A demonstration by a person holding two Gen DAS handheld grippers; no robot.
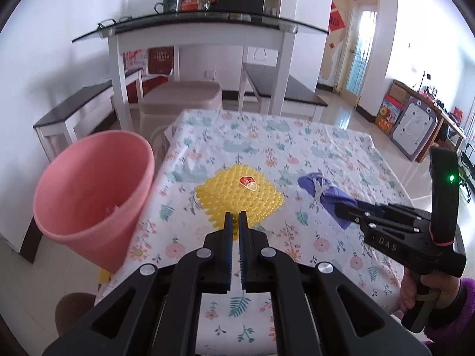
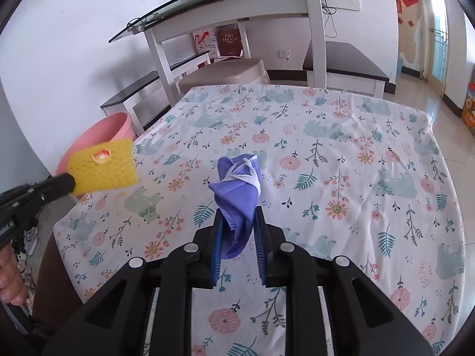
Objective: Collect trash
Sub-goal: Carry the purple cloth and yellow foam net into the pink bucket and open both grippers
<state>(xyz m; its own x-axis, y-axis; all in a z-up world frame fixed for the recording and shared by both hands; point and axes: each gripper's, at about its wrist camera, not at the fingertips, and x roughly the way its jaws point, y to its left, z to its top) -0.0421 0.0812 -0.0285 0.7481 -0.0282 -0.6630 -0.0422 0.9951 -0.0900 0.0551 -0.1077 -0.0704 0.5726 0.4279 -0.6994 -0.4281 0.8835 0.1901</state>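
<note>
My left gripper (image 1: 234, 218) is shut on the near edge of a yellow foam fruit net (image 1: 237, 192) with a small red sticker (image 1: 248, 182) on it, held above the floral tablecloth (image 1: 297, 148). The net also shows in the right wrist view (image 2: 102, 167), near the table's left edge. My right gripper (image 2: 237, 219) is shut on a crumpled purple face mask (image 2: 237, 184), held above the table; the mask also shows in the left wrist view (image 1: 323, 195). A pink bin (image 1: 95, 190) stands beside the table's left edge, also in the right wrist view (image 2: 98, 136).
A beige plastic stool (image 1: 181, 98) stands beyond the table's far edge. A white glass-topped console (image 1: 202, 29) with dark benches lines the back wall. A brown stool (image 1: 74, 311) sits at the near left. Boxes and a board (image 1: 412, 127) stand at the far right.
</note>
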